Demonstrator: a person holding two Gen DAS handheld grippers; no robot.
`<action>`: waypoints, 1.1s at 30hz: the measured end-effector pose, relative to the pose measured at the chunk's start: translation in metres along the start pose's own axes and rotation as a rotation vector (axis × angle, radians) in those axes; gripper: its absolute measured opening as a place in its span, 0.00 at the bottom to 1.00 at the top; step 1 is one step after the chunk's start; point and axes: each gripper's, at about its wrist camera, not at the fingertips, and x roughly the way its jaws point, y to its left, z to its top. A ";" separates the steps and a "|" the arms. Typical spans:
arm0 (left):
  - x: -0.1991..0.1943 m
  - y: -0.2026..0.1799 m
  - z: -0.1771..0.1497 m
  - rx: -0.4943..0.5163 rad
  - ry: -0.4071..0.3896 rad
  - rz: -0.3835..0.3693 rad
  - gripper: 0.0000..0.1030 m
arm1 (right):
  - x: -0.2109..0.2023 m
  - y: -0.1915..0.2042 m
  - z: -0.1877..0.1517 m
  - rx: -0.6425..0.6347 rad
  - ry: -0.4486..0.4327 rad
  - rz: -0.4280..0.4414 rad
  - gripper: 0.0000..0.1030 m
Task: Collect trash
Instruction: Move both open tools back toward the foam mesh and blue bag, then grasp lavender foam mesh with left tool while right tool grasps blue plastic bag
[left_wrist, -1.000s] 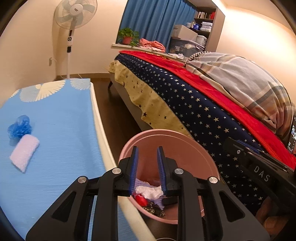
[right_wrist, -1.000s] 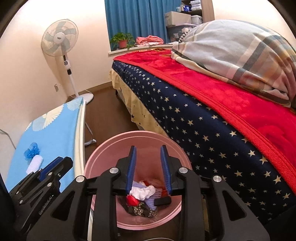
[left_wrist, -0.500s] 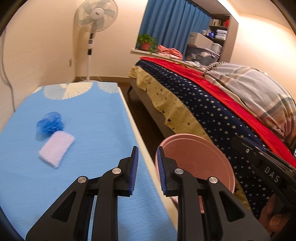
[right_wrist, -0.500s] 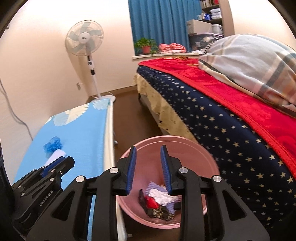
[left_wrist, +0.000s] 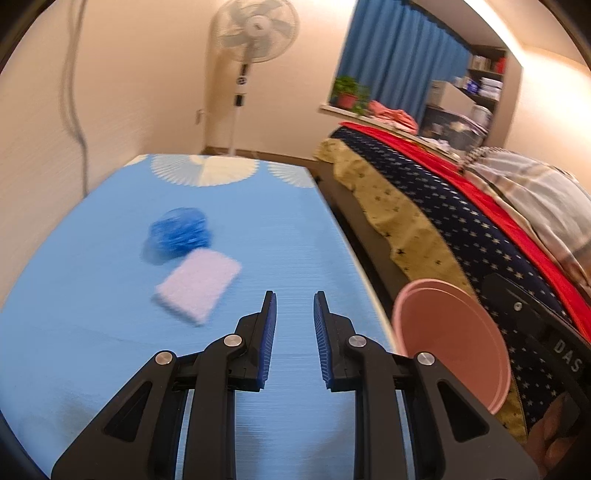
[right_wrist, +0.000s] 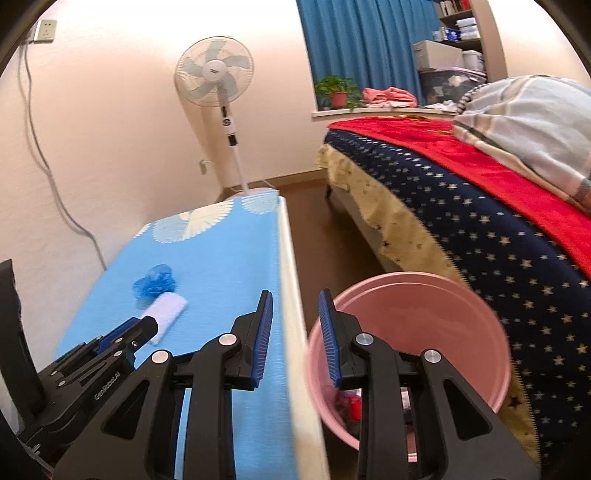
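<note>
A crumpled blue wad (left_wrist: 179, 234) and a pale lilac folded pad (left_wrist: 197, 286) lie side by side on the blue board (left_wrist: 110, 332); both also show in the right wrist view, the wad (right_wrist: 155, 282) and the pad (right_wrist: 166, 310). My left gripper (left_wrist: 294, 306) is open and empty above the board, right of the pad. My right gripper (right_wrist: 295, 304) is open and empty over the board's right edge. The pink bin (right_wrist: 424, 317) stands on the floor beside the board with several scraps inside; it also shows in the left wrist view (left_wrist: 454, 332).
A bed with a starred navy cover (right_wrist: 498, 236) runs along the right, close to the bin. A standing fan (right_wrist: 216, 77) is by the far wall. A strip of brown floor (right_wrist: 314, 229) lies between board and bed.
Both grippers have swung left, away from over the bin towards the board. The wad and pad now lie closer to the left gripper. The jaws stay open.
</note>
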 end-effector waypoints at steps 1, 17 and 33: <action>0.001 0.006 0.000 -0.011 0.000 0.014 0.20 | 0.002 0.003 0.000 -0.002 0.002 0.009 0.26; 0.030 0.069 0.000 -0.124 0.019 0.192 0.40 | 0.040 0.023 -0.005 0.004 0.040 0.086 0.25; 0.078 0.078 0.002 -0.181 0.167 0.205 0.58 | 0.067 0.022 -0.006 -0.003 0.079 0.121 0.25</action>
